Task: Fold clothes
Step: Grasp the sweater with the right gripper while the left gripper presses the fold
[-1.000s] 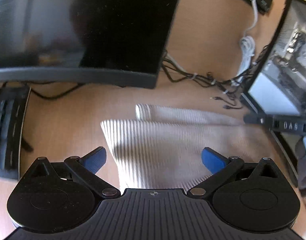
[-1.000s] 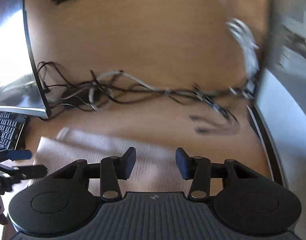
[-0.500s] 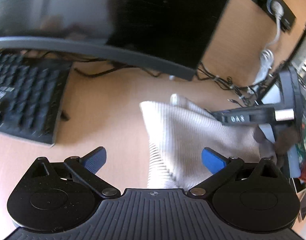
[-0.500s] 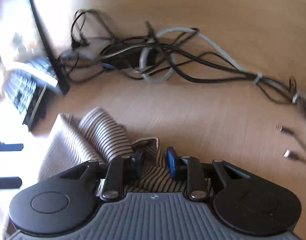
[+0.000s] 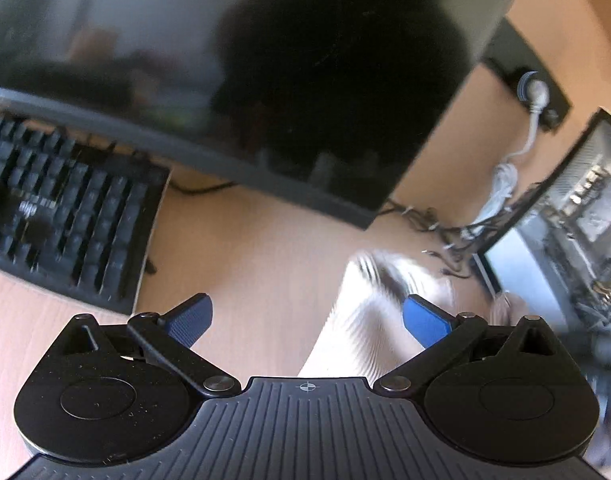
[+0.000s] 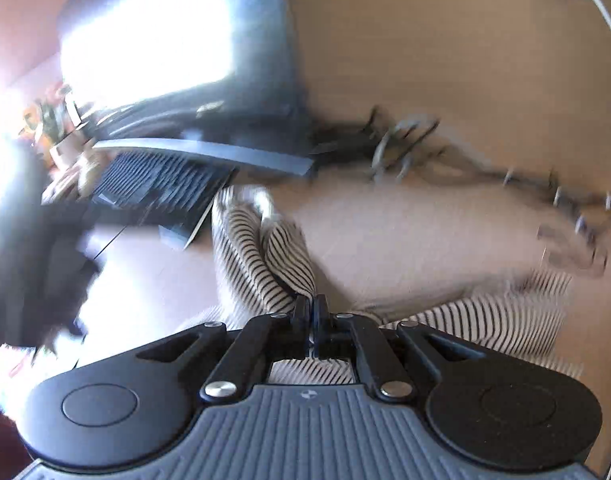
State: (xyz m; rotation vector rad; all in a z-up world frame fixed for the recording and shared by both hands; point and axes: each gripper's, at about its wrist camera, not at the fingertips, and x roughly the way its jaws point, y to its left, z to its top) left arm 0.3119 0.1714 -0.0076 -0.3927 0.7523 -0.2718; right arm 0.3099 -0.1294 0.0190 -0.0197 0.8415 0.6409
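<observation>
Obscured or unclear: both views carry motion blur; in the left wrist view the cream, dark-striped ribbed knit garment (image 5: 365, 320) smears to a pale streak, its near edge hidden behind the gripper body and its right side lost in blur. In the right wrist view the tangle of dark and grey cables (image 6: 445, 152) reads only as streaks, the left edge is washed out by glare, and a dark blurred shape there cannot be identified.

Count: one garment; two grippers; two dark monitors, one large curved black monitor (image 5: 225, 80) and one further screen (image 5: 565, 208) cut off at the right edge; one black keyboard (image 5: 65, 208); one white coiled cable (image 5: 505, 184) leading to a black power strip (image 5: 537, 92).

Garment: fine dark stripes on cream, bunched into upright folds (image 6: 265, 256) on the light wooden counter (image 6: 425, 60), just before the keyboard and monitor edge; a second flatter part spreads to the right (image 6: 505, 316).

Left gripper (image 5: 307, 316): blue-padded fingers spread wide, over the counter, the right pad (image 5: 425, 318) over the garment's edge; contact cannot be told.

Right gripper (image 6: 313, 312): fingers pressed together, pinching a fold of the garment
</observation>
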